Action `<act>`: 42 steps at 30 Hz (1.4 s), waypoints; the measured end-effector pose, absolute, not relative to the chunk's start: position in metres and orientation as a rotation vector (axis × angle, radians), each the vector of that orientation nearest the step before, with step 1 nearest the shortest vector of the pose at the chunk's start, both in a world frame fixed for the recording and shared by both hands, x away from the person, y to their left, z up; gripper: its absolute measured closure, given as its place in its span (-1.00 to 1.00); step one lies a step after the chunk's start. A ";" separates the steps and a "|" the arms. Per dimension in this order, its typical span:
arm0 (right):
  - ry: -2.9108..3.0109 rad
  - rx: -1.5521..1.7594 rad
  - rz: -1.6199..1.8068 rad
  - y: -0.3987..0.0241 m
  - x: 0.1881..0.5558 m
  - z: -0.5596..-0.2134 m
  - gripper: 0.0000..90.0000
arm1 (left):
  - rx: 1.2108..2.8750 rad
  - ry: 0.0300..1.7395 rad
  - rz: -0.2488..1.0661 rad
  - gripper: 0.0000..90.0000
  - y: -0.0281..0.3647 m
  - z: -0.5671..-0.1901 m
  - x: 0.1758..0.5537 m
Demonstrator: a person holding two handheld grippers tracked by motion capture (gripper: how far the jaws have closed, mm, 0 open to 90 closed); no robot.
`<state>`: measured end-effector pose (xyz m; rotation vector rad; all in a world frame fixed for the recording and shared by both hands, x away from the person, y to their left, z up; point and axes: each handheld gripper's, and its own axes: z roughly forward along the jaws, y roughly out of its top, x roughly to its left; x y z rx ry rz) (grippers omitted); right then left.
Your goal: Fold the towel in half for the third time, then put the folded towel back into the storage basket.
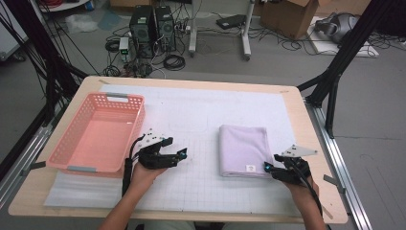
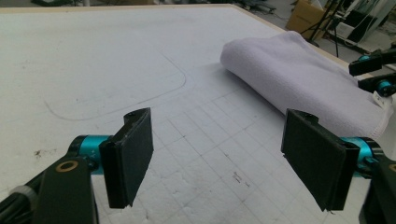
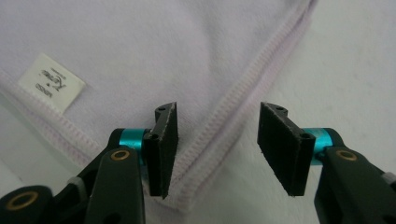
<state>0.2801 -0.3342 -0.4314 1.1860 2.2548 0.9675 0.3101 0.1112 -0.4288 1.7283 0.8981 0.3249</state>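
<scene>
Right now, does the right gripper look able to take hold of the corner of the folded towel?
Probably yes. The right gripper is open, with its jaws on either side of the stitched edge at the near corner of the lilac towel, and nothing lies between them.

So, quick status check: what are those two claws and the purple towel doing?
Left gripper open, over bare mat. Right gripper open, straddling corner hem of folded towel. Nothing in the way.

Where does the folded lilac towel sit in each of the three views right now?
High view: towel right of centre on the mat, beside the right gripper.
Left gripper view: upper right, beyond the open jaws.
Right gripper view: upper left, its stitched corner between the open jaws.
Shared landmark: the towel's white label, at its near edge in the high and right gripper views.
</scene>
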 end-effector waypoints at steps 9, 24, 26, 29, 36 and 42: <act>2.105 1.166 1.160 -0.356 0.254 -0.413 -0.24 | 1.729 0.887 0.323 -0.48 0.111 -0.430 0.311; 1.986 1.153 1.171 -0.366 0.244 -0.409 -0.61 | 1.733 0.871 0.308 -0.57 0.111 -0.428 0.310; 1.986 1.151 1.173 -0.366 0.245 -0.409 -0.61 | 1.738 0.863 0.306 -0.56 0.110 -0.429 0.310; 1.989 1.150 1.174 -0.367 0.245 -0.410 -0.61 | 1.742 0.861 0.304 -0.56 0.110 -0.429 0.310; 1.998 1.149 1.167 -0.367 0.247 -0.411 -0.61 | 1.733 0.850 0.300 -0.56 0.109 -0.429 0.310; 1.997 1.173 1.178 -0.368 0.247 -0.413 -0.61 | 1.712 0.865 0.305 -0.54 0.109 -0.428 0.312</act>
